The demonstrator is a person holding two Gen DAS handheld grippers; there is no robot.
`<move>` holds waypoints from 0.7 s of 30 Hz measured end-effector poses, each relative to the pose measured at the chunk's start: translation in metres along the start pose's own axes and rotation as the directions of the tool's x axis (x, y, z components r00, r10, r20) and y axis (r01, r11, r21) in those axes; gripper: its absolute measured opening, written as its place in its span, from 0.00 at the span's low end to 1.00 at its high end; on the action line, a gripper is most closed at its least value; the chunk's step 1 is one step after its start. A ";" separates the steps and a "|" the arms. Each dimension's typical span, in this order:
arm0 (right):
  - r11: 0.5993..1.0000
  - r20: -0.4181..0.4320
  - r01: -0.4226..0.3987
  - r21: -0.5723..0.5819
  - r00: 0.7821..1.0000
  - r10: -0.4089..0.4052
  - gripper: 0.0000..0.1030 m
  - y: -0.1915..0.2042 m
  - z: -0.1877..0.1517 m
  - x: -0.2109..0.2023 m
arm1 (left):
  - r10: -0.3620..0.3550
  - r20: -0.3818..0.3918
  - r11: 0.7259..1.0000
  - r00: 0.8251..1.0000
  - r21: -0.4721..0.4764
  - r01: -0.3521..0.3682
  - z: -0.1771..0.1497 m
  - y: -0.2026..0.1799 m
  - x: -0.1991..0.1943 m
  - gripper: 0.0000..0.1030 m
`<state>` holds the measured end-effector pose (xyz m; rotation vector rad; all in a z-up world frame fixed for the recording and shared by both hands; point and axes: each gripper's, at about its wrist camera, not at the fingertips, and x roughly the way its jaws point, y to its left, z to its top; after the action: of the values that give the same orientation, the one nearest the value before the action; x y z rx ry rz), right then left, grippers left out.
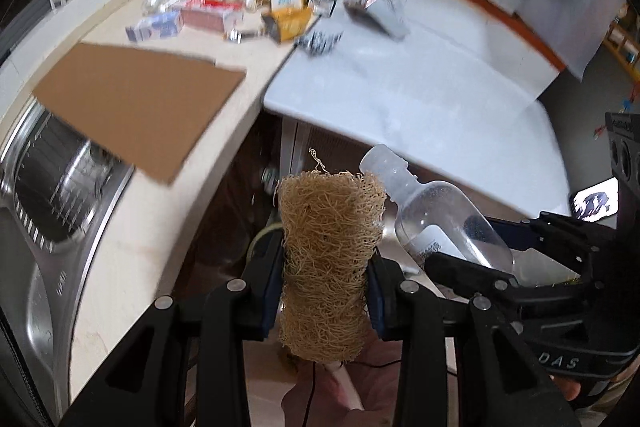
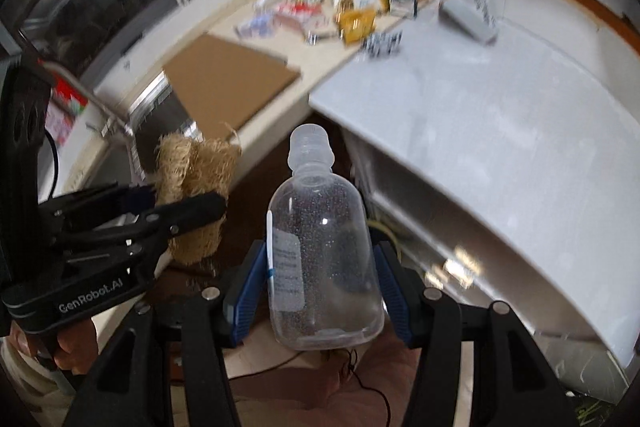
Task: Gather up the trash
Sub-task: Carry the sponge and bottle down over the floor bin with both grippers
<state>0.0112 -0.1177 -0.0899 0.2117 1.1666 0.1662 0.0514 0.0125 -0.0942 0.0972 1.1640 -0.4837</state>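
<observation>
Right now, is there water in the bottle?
Nearly empty. The clear bottle in the right gripper shows only droplets on its walls and no liquid level. Whether the top has a cap, cannot tell.

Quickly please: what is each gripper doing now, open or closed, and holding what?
Left gripper: closed on the loofah sponge, held upright.
Right gripper: closed on the clear plastic bottle, neck pointing away from the camera.

The loofah sponge (image 1: pixel 326 267) is straw-tan and fibrous — the plastic bottle (image 2: pixel 324 267) clear, speckled with droplets, with a white label. A plain brown cardboard sheet (image 1: pixel 136 107) lies on the cream countertop (image 1: pixel 132 251); both grippers are black with blue pads (image 2: pixel 244 291).
</observation>
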 end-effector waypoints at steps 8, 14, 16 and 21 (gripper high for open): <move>0.999 -0.123 0.032 0.005 0.992 -0.031 0.53 -0.014 -0.021 0.058 | 0.038 -0.115 0.999 0.993 -0.029 -0.041 -0.026 0.005 0.059 0.33; 0.998 -0.191 0.062 -0.032 0.979 -0.067 0.53 -0.038 -0.038 0.129 | 0.087 -0.191 0.994 0.978 -0.051 -0.099 -0.042 0.012 0.126 0.33; 0.998 -0.218 0.057 -0.036 0.974 -0.063 0.53 -0.047 -0.045 0.155 | 0.099 -0.214 0.991 0.972 -0.065 -0.115 -0.047 0.017 0.152 0.33; 0.998 -0.268 0.049 -0.032 0.962 -0.056 0.53 -0.067 -0.058 0.215 | 0.131 -0.249 0.985 0.960 -0.078 -0.155 -0.058 0.028 0.205 0.33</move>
<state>0.0416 -0.1271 -0.3200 0.1379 1.4385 0.1659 0.0755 -0.0088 -0.3068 0.1596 1.4078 -0.2913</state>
